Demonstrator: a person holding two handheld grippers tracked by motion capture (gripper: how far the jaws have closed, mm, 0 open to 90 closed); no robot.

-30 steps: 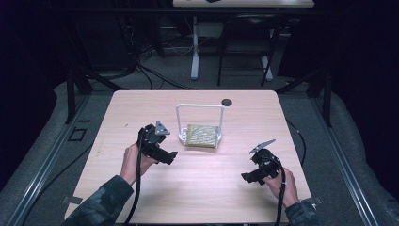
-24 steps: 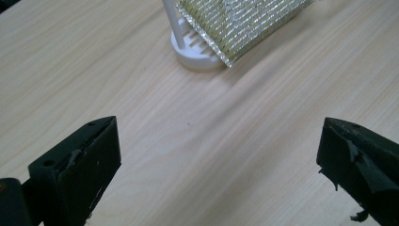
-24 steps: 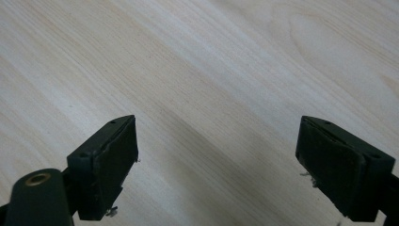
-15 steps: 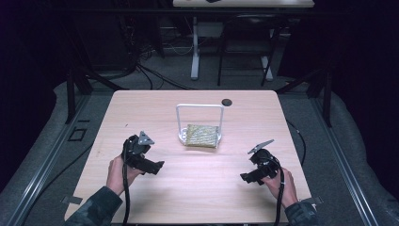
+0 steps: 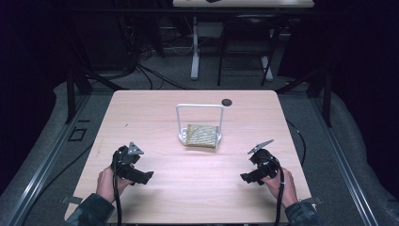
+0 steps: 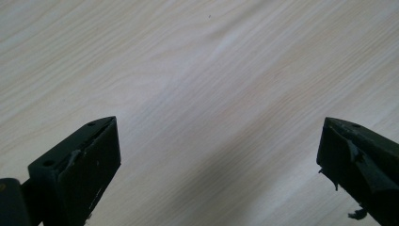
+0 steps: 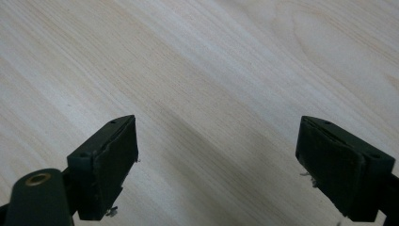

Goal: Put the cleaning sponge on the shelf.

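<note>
A folded yellowish patterned cloth (image 5: pixel 202 135) lies at the foot of a white wire stand (image 5: pixel 200 108) in the middle of the wooden table (image 5: pixel 197 183). My left gripper (image 5: pixel 143 176) rests low near the table's front left, held by a hand, well away from the cloth. Its jaws stand wide apart over bare wood in the left gripper view (image 6: pixel 219 155). My right gripper (image 5: pixel 247 177) sits near the front right, also apart from the cloth, and its jaws are wide apart with nothing between them (image 7: pixel 216 160).
A small dark round disc (image 5: pixel 227 101) lies near the table's far edge. Beyond the table stand desk legs (image 5: pixel 194 52) and cables on a dark floor. Metal rails (image 5: pixel 44 160) run along both sides.
My left gripper has drawn back from beside the stand toward the front left edge of the table. The right gripper has barely shifted.
</note>
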